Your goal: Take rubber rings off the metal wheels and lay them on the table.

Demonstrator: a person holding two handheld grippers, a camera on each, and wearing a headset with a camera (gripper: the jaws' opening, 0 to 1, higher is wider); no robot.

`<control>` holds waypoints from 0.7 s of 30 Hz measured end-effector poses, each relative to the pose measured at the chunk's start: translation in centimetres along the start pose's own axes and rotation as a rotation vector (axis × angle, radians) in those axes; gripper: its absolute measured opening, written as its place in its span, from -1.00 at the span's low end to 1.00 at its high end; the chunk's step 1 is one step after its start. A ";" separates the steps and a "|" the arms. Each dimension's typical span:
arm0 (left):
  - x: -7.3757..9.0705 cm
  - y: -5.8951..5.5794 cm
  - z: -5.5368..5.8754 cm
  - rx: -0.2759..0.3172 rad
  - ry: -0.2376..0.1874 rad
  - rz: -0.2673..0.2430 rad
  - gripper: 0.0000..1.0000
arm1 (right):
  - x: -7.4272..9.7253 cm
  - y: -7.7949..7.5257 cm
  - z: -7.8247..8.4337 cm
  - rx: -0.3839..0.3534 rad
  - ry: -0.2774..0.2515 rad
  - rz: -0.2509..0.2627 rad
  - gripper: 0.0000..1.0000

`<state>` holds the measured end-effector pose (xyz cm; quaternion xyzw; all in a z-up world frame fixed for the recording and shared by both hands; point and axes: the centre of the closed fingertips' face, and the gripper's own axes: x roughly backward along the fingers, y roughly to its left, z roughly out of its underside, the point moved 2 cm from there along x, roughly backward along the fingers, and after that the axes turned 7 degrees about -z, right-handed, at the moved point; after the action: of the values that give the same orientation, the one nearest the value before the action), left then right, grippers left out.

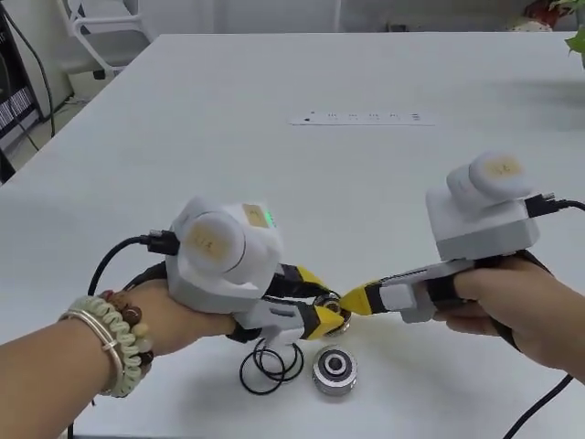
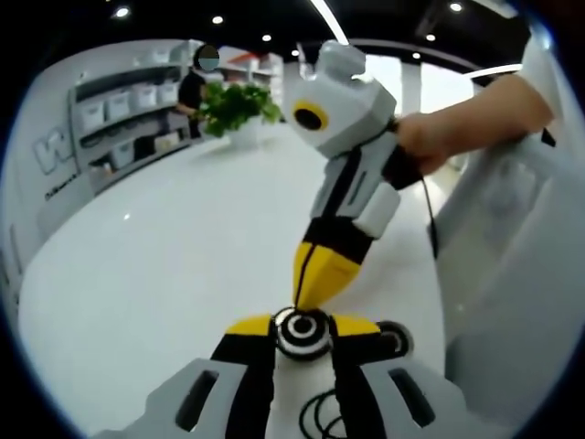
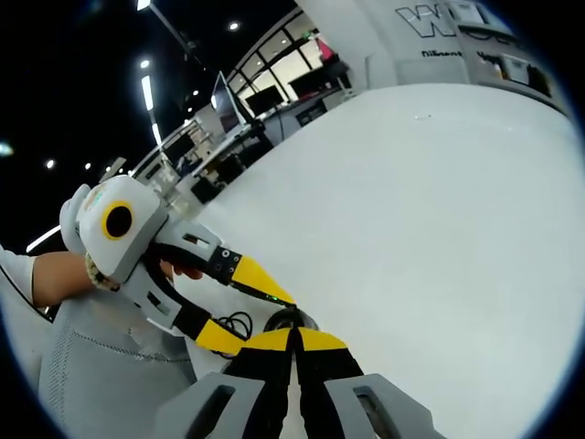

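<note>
Black rubber rings [image 1: 270, 363] lie loose in heap on white surface [image 1: 274, 137], just beside bare metal wheel [image 1: 335, 370], which looks already stripped. Left gripper [image 1: 330, 312] has fingers clamped on small ringed metal wheel [image 2: 303, 334], held raised as anchor. Right gripper [image 1: 349, 301] has yellow fingers pressed together at that wheel's rim, likely to nip ring and peel it; cannot tell whether ring is caught.

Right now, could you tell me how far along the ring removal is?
Done: loose rubber rings lie on the table beside a metal wheel that looks bare. In hand: the left gripper clamps a second wheel while the right gripper, jaws together, meets its rim. Left: any ring on that wheel.
</note>
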<state>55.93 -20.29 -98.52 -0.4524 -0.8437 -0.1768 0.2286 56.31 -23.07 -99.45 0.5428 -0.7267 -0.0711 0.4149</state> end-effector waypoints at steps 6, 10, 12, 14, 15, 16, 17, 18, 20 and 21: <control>0.7 -0.3 -1.9 -0.005 -0.056 0.006 -0.40 | 0.4 0.0 -0.4 -0.006 -0.013 0.014 -1.00; 1.3 -0.5 -3.2 0.006 -0.092 0.013 -0.28 | 0.5 0.3 -0.9 0.005 -0.024 0.009 -1.00; 1.8 -0.6 -4.2 -0.017 -0.113 0.018 -0.22 | 0.5 0.6 -1.2 0.010 -0.034 0.000 -1.00; 2.4 -0.5 -5.0 -0.054 -0.122 0.014 -0.18 | 0.4 0.9 -1.4 0.004 -0.049 -0.019 -1.00; 2.8 -0.2 -5.4 -0.095 -0.119 0.000 -0.17 | 0.4 1.0 -1.5 0.002 -0.052 -0.023 -1.00; 3.2 0.1 -5.5 -0.132 -0.097 -0.015 -0.13 | 0.4 1.0 -1.5 0.003 -0.054 -0.025 -1.00; 3.5 0.3 -5.6 -0.141 -0.092 -0.024 -0.10 | 0.4 1.1 -1.6 0.005 -0.055 -0.027 -1.00; 3.8 0.4 -5.8 -0.140 -0.094 -0.028 -0.06 | 0.4 1.1 -1.6 0.009 -0.055 -0.028 -1.00; 4.7 0.6 -6.0 -0.138 -0.097 -0.035 0.05 | 0.4 1.3 -1.7 0.015 -0.058 -0.032 -1.00; 5.3 0.7 -6.1 -0.132 -0.100 -0.042 0.09 | 0.4 1.4 -1.8 0.015 -0.059 -0.034 -1.00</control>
<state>55.31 -19.35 -90.46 -0.4572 -0.8497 -0.2139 0.1522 56.48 -22.21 -97.34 0.5559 -0.7299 -0.0885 0.3878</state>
